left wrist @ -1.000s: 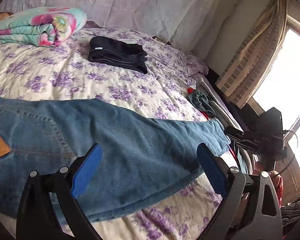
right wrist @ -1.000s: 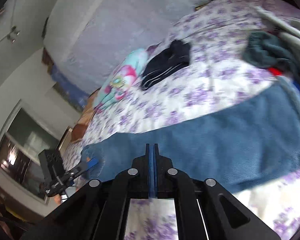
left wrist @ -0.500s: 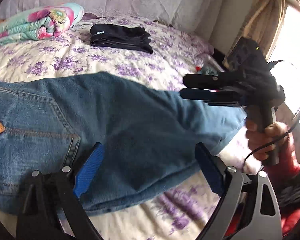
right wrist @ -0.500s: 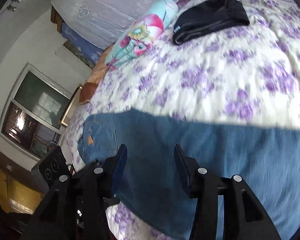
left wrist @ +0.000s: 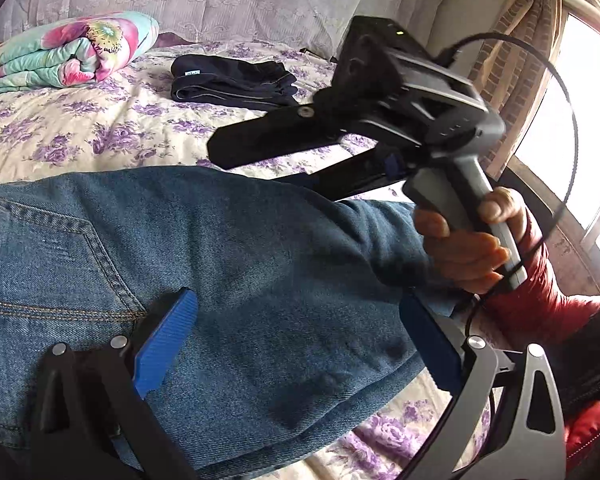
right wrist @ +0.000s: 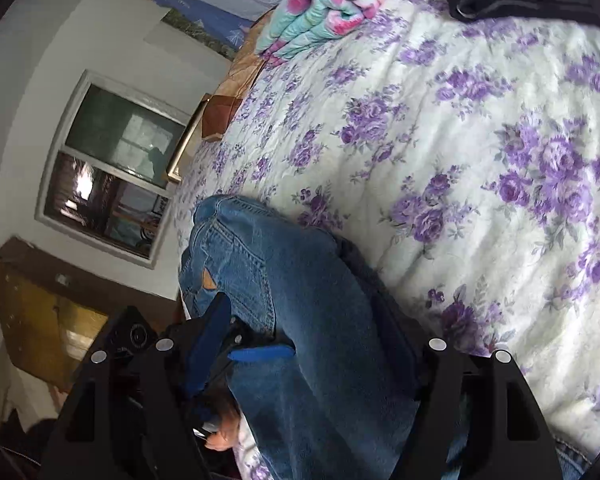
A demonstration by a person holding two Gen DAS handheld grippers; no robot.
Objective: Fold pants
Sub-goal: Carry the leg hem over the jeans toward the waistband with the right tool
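Blue jeans (left wrist: 260,264) lie across the flowered bed cover (left wrist: 60,128), back pocket toward the left. My left gripper (left wrist: 296,344) hovers low over the denim; its jaws are opening wide and the blue pads (left wrist: 166,344) stand apart either side of the cloth without pressing it. My right gripper (left wrist: 268,164), held by a hand (left wrist: 460,248) in a red sleeve, reaches in from the right above the jeans. In the right wrist view the right gripper (right wrist: 304,344) is opening, with the jeans (right wrist: 308,300) between its fingers, and the left gripper's blue pad (right wrist: 260,352) sits close by.
A folded dark garment (left wrist: 232,84) and a rolled floral blanket (left wrist: 68,52) lie at the back of the bed. A curtained window (left wrist: 520,60) is at the right. The right wrist view shows the bed's far edge, a wall window (right wrist: 112,168) and a wooden cabinet (right wrist: 40,320).
The right gripper swept from the leg end across the jeans toward the waist end and went from shut to open. The left gripper sank closer to the denim.
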